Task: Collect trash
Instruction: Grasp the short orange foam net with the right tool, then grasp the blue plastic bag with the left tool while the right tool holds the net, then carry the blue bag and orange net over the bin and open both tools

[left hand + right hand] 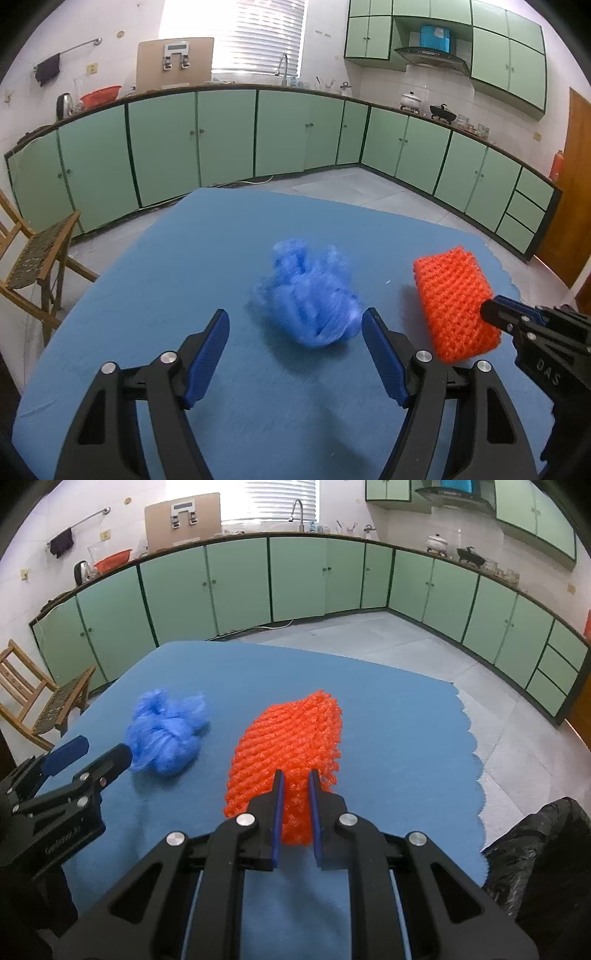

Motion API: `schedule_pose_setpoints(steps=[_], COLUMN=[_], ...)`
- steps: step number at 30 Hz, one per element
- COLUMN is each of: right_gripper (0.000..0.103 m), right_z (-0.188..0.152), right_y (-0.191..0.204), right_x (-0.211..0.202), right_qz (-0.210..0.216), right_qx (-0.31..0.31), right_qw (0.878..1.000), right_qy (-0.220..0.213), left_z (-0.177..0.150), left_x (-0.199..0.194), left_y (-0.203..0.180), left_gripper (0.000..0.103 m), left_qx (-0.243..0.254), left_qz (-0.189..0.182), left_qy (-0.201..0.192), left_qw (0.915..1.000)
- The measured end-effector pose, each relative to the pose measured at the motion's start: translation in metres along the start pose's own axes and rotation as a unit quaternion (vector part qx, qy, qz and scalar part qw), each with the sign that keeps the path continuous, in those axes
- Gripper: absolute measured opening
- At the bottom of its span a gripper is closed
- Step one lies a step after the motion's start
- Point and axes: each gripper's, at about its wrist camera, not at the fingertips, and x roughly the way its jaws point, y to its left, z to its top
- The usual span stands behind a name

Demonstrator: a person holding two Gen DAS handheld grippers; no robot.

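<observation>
A crumpled blue plastic wad [310,295] lies on the blue table cloth [184,258]. My left gripper [295,325] is open just before it, the wad's near end between the fingertips. An orange foam net sleeve [452,302] is to its right. My right gripper [295,779] is shut on the near end of the orange foam net [288,746], which looks lifted off the cloth [388,720]. The blue wad also shows in the right wrist view [166,734], with the left gripper [96,753] beside it.
A black trash bag [543,856] sits at the table's right edge. A wooden chair [33,258] stands left of the table. Green cabinets [221,136] line the far walls, with tiled floor [406,642] between them and the table.
</observation>
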Motion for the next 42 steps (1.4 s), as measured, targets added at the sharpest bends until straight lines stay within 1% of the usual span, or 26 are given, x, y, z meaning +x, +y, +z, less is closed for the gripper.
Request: schedule_pose_setpoints(steps=[6, 8, 10, 13, 14, 15, 17, 19, 21, 25, 30, 37, 42], right_gripper=[0.012, 0.012, 0.012, 0.012, 0.012, 0.012, 0.012, 0.012, 0.011, 0.011, 0.011, 0.011, 0.011], right_z=[0.000, -0.001, -0.002, -0.002, -0.002, -0.001, -0.001, 0.000, 0.002, 0.004, 0.004, -0.002, -0.012], right_y=[-0.011, -0.013, -0.016, -0.017, -0.018, -0.019, -0.020, -0.020, -0.020, -0.022, -0.029, -0.054, -0.077], right_x=[0.010, 0.012, 0.013, 0.012, 0.011, 0.011, 0.009, 0.006, 0.000, -0.015, -0.036, -0.072, -0.094], right_qz=[-0.006, -0.005, -0.004, -0.002, -0.002, -0.001, 0.000, 0.001, 0.001, 0.001, -0.004, -0.018, -0.034], right_qx=[0.007, 0.008, 0.009, 0.012, 0.013, 0.013, 0.013, 0.013, 0.013, 0.015, 0.017, 0.038, 0.054], right_qw=[1.000, 1.000, 1.000, 1.000, 1.000, 1.000, 1.000, 1.000, 1.000, 1.000, 1.000, 0.999, 0.997], right_qy=[0.003, 0.006, 0.007, 0.008, 0.008, 0.009, 0.009, 0.006, 0.002, -0.009, -0.022, -0.036, -0.043], left_z=[0.011, 0.012, 0.013, 0.011, 0.011, 0.011, 0.012, 0.012, 0.012, 0.015, 0.022, 0.025, 0.023], left_x=[0.025, 0.033, 0.042, 0.055, 0.058, 0.060, 0.058, 0.055, 0.049, 0.026, -0.001, -0.031, -0.051], left_y=[-0.013, -0.016, -0.017, -0.017, -0.017, -0.018, -0.018, -0.021, -0.023, -0.034, -0.050, -0.071, -0.096], left_gripper=[0.073, 0.073, 0.073, 0.072, 0.069, 0.062, 0.057, 0.053, 0.051, 0.051, 0.051, 0.051, 0.051], left_qx=[0.011, 0.015, 0.010, 0.007, 0.007, 0.006, 0.004, 0.005, 0.007, 0.018, 0.028, 0.039, 0.054], left_qz=[0.001, 0.007, 0.006, 0.005, 0.005, 0.002, 0.000, -0.002, -0.004, -0.015, -0.031, -0.044, -0.058], left_qy=[0.011, 0.021, 0.030, 0.054, 0.058, 0.063, 0.060, 0.056, 0.050, 0.028, 0.011, -0.003, -0.010], left_qw=[0.9999, 0.9997, 0.9995, 0.9985, 0.9983, 0.9980, 0.9982, 0.9984, 0.9987, 0.9993, 0.9991, 0.9983, 0.9968])
